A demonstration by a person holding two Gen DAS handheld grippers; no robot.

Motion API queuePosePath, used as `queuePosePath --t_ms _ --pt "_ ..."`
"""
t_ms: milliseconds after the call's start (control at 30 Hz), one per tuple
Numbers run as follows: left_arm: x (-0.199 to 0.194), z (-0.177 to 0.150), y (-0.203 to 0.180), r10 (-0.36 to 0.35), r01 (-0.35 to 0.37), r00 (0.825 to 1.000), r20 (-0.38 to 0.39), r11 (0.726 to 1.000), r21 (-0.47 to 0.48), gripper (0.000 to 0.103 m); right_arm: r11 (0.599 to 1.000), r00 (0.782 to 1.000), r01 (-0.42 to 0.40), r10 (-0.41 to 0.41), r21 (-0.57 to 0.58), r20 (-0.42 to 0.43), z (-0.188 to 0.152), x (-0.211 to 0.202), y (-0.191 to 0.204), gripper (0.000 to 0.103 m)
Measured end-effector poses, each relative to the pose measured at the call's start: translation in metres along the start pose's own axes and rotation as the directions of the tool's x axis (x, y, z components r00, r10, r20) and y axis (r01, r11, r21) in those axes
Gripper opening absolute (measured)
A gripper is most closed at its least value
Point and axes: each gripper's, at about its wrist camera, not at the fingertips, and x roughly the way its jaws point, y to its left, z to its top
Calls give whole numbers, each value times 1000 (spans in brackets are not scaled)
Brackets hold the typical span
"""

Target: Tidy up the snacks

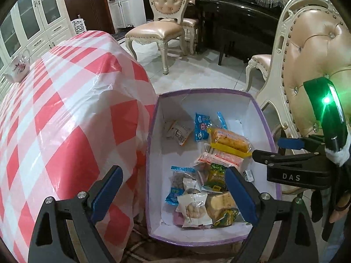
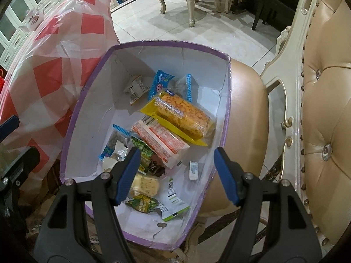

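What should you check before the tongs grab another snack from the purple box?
1. Left tongs open with nothing in them: ok.
2. Right tongs open with nothing in them: ok.
3. Purple box sits on the chair seat: ok, though its near end seems to hang past the seat edge.
4. Snacks inside the box, like the yellow corn packet: ok.
5. Both tongs hover above the box opening: ok.
6. More snacks waiting on the checked tablecloth: cannot tell; only a teapot shows.
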Motion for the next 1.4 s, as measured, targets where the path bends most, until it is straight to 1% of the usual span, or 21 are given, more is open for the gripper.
queuePosePath --t_ms 1400 --pt "0 0 3 -6 6 1000 -10 1000 -7 95 999 999 -31 32 30 -39 -6 8 2 74"
